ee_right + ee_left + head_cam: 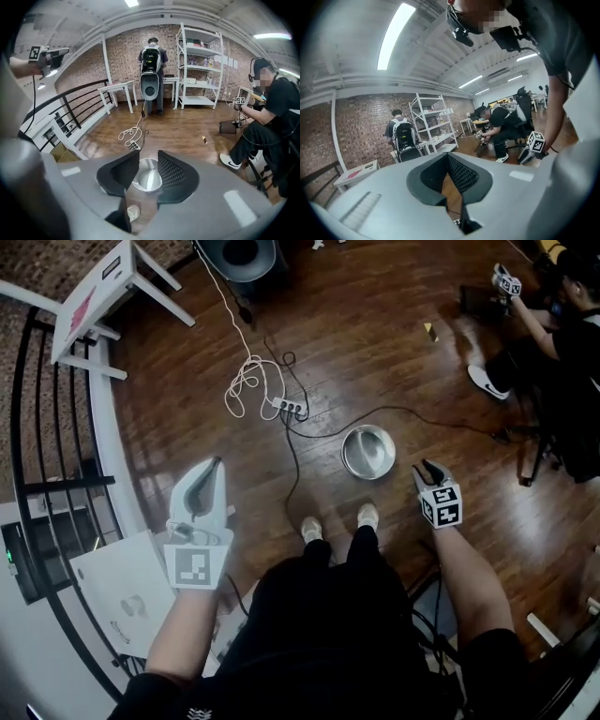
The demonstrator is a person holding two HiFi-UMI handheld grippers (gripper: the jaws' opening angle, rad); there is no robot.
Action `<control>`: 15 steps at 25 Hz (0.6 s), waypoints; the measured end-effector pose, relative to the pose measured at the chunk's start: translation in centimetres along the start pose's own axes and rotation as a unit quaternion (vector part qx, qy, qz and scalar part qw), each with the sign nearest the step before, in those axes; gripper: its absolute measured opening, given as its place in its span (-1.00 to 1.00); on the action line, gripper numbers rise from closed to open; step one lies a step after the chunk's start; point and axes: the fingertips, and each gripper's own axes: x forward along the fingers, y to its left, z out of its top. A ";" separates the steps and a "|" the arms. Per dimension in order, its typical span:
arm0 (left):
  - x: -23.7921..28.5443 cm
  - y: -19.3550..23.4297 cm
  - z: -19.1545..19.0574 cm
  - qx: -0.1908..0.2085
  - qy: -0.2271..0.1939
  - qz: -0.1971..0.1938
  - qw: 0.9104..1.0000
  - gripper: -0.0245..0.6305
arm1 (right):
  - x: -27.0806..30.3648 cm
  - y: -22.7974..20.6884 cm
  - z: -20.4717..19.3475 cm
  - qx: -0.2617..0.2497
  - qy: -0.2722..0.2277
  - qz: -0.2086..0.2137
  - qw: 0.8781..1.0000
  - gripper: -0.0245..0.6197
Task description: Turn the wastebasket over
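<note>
**Steel bin mouth-up on the floor, right tongs lined up above it**

Steel and shiny, the bin (367,452) stands on the wood floor (375,352) just right of centre in the head view, ahead of the person's shoes (367,516). Its mouth appears to face up. The right tongs (428,468) hang near it at its lower right, jaws wide with nothing pressed between them; in the right gripper view the bin sits framed in their gap. The left tongs (214,465) are well apart at the left, tips together and holding nothing.

The step in hand looks like the approach for a grip. To do it well, bring one jaw inside the near rim and one outside, then close firmly, since thin polished metal will likely slip. Roll the wrist only once the grip is sure, and set the bin down on its rim, not dropped. A black cable (292,460) runs beside the bin at its left, so tip it away from that side.

Counted:
- one bin
- two tongs
- two shoes
- one black cable
- one power strip (289,408)
</note>
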 end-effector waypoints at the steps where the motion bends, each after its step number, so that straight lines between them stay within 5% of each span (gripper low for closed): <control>1: -0.2 0.1 -0.2 -0.002 0.003 0.004 1.000 -0.93 | 0.5 -0.3 0.0 -0.002 0.003 0.001 1.000 -0.53; 6: -0.7 -1.9 -2.1 0.079 0.027 -0.029 0.996 -0.93 | 3.0 -2.5 0.5 0.074 -0.026 -0.030 0.996 -0.53; 15: -0.3 -2.4 -11.0 0.015 0.079 -0.026 0.996 -0.93 | 10.1 -3.2 -5.1 0.097 -0.001 -0.037 0.995 -0.53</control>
